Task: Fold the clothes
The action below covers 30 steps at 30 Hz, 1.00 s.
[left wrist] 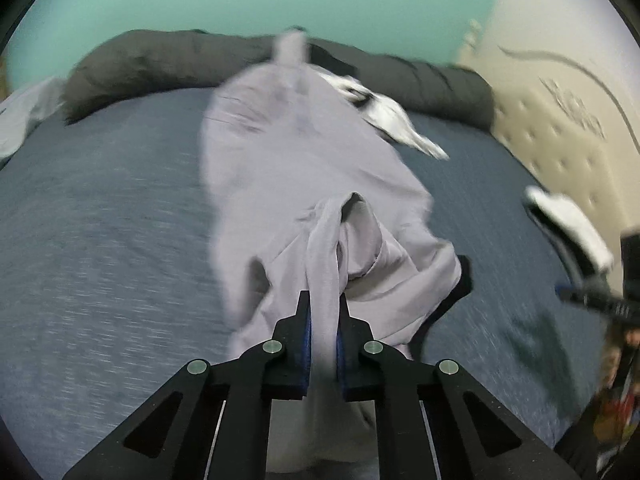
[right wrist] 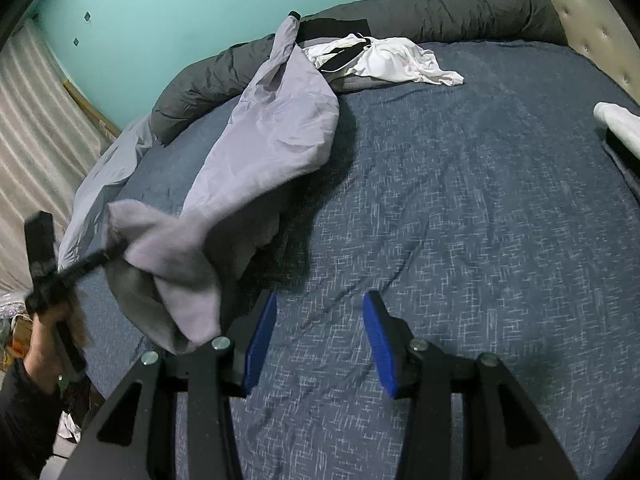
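A pale lilac-grey garment (left wrist: 288, 152) lies stretched across the blue bedspread (left wrist: 100, 220) toward the far side of the bed. My left gripper (left wrist: 323, 308) is shut on a bunched fold of this garment, lifting its near end. In the right wrist view the same garment (right wrist: 272, 136) hangs from the left gripper (right wrist: 108, 254) at the left, blurred. My right gripper (right wrist: 320, 320) is open and empty, low over the bare bedspread (right wrist: 460, 220) to the right of the garment.
A dark grey rolled duvet (right wrist: 440, 12) runs along the far edge by the teal wall. A white and black garment (right wrist: 384, 62) lies beside it. A folded white item (right wrist: 620, 124) sits at the right edge. A beige tufted headboard (left wrist: 560, 128) stands at right.
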{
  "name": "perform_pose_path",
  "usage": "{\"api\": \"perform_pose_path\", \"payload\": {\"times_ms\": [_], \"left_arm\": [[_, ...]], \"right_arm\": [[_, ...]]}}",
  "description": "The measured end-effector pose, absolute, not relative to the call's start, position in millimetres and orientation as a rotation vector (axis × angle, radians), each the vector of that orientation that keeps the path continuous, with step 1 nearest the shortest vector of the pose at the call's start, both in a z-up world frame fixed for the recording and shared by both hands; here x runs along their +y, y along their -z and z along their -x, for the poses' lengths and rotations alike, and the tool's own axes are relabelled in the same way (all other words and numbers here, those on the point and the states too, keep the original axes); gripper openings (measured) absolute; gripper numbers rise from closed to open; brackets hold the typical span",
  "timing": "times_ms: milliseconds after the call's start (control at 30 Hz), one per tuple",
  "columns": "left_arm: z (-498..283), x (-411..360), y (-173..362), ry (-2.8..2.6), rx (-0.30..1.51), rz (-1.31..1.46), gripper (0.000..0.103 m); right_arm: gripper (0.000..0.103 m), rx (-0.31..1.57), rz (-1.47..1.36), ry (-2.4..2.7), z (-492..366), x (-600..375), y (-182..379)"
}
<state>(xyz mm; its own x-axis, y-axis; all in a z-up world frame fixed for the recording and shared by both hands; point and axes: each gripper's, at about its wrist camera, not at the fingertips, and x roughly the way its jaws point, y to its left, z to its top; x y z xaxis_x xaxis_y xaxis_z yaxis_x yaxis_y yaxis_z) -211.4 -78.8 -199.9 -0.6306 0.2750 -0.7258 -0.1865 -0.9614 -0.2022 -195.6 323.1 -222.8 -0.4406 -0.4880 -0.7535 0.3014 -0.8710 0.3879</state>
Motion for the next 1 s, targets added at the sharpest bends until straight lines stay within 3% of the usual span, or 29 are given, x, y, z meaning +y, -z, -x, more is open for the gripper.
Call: {"api": "perform_pose_path", "payload": {"times_ms": [300, 333, 367, 433, 533, 633, 767, 1000], "left_arm": [[233.4, -186.2, 218.0, -2.772, -0.326, 1.404, 0.013], [231.9, -187.7, 219.6, -2.765, -0.345, 1.406, 0.018], [229.9, -189.6, 220.3, -2.765, -0.377, 1.411, 0.034], [223.7, -197.0, 218.0, -2.791, -0.481, 1.400, 0.048], [210.5, -201.9, 208.9, -2.816, -0.614, 1.363, 0.051], [205.3, -183.9, 188.9, -2.816, -0.557, 1.284, 0.052], [205.1, -129.9, 169.5, -2.772, -0.391, 1.207, 0.069], [222.2, -39.5, 195.8, -2.634, -0.105, 1.279, 0.071]], "right_arm": [[0.046, -0.271, -1.317, 2.298, 200.4, 315.4, 230.8], [0.046, -0.266, -1.318, 2.296, 200.6, 314.6, 231.1], [0.046, -0.263, -1.318, 2.296, 200.8, 314.1, 231.1], [0.046, -0.256, -1.320, 2.295, 201.5, 313.3, 230.8], [0.046, -0.252, -1.316, 2.299, 201.6, 313.6, 229.6], [0.046, -0.257, -1.313, 2.304, 202.7, 313.7, 228.5], [0.046, -0.264, -1.310, 2.300, 202.3, 310.2, 228.3], [0.046, -0.246, -1.300, 2.287, 202.6, 303.3, 226.0]]}}
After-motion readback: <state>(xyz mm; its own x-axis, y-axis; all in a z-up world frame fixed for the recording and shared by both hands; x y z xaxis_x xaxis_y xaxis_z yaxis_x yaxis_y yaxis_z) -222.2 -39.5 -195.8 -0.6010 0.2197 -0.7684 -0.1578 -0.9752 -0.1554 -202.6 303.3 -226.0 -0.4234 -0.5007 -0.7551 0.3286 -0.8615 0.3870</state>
